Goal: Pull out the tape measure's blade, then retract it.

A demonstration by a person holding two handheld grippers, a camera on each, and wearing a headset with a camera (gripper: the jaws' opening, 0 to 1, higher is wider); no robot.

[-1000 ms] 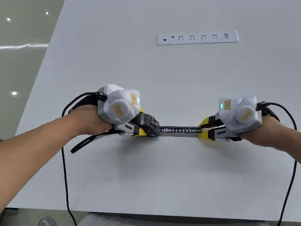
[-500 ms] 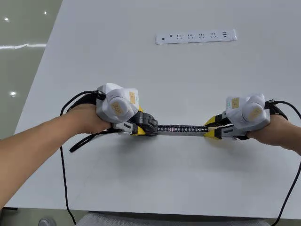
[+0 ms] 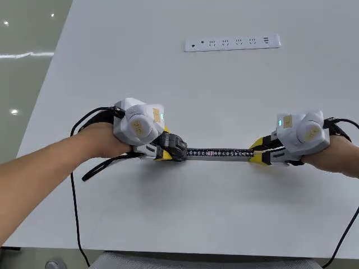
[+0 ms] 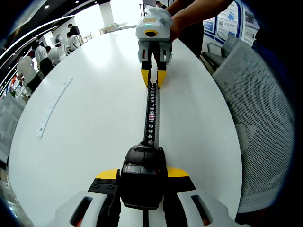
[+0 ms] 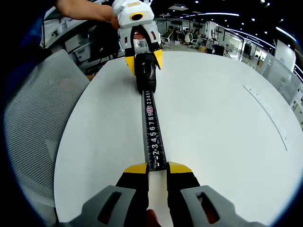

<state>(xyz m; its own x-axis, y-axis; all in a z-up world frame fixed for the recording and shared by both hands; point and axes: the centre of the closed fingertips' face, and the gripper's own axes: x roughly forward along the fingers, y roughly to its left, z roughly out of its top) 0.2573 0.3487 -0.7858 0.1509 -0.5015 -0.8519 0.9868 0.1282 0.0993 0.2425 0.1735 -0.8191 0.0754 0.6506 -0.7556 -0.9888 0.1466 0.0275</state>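
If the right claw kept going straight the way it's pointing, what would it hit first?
Probably the tape measure case, held in the left claw, straight along the blade it grips.

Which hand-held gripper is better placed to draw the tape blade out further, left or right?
Right. The right hand-held gripper pinches the blade at its tip; the left hand-held gripper clamps the case.

Black tape measure, black blade with white numerals; left claw and right claw yellow-tipped; white table.
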